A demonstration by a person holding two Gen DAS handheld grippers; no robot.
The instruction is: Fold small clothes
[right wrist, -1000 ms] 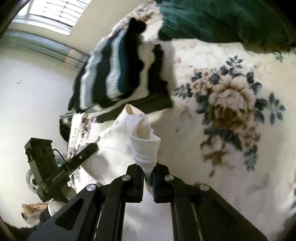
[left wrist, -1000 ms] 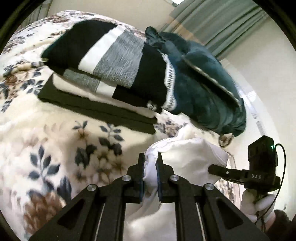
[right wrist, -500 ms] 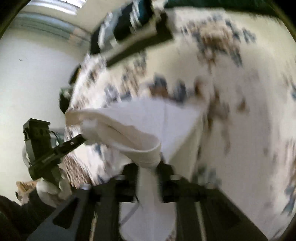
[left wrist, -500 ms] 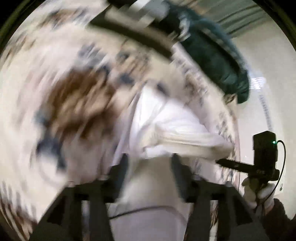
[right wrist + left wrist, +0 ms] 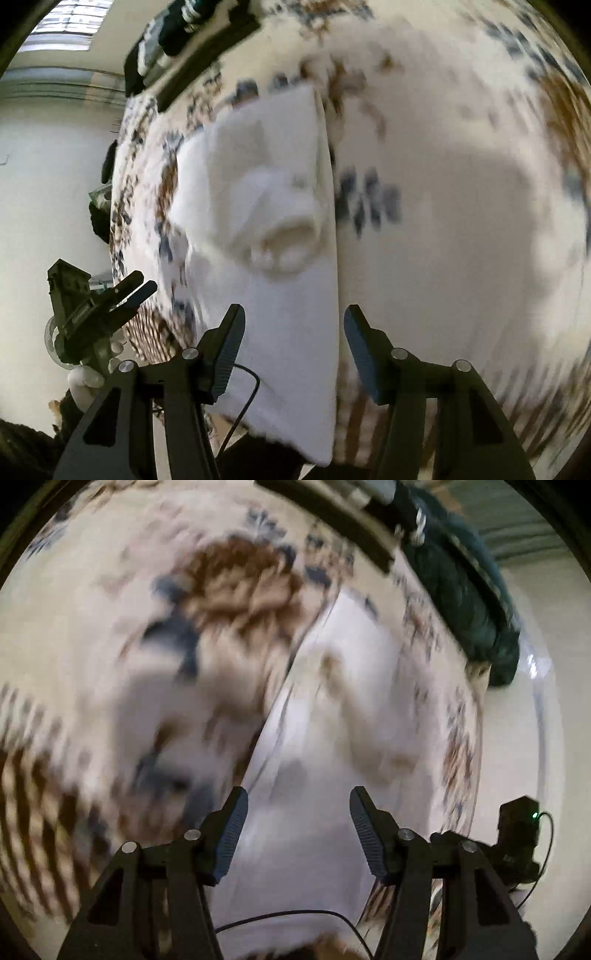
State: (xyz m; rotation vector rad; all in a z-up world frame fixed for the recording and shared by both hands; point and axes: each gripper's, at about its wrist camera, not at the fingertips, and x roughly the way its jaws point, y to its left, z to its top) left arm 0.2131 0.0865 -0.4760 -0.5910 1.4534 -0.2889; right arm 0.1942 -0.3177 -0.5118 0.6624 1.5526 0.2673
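A small white garment (image 5: 273,206) lies spread on the floral bedspread (image 5: 461,155), with a bunched fold near its middle. It also shows, blurred, in the left wrist view (image 5: 332,738). My right gripper (image 5: 293,332) is open and empty just above the garment's near part. My left gripper (image 5: 297,819) is open and empty over the garment's near edge. The left gripper also appears in the right wrist view (image 5: 136,290) at the bed's left side.
A stack of folded dark and striped clothes (image 5: 173,33) sits at the far end of the bed. A dark teal garment (image 5: 465,590) lies beside it. The right gripper's body (image 5: 517,834) shows at the left wrist view's lower right.
Both grippers were shut on the white garment and held it up. They swung down toward the bed, opened and let go; the garment now lies flat.
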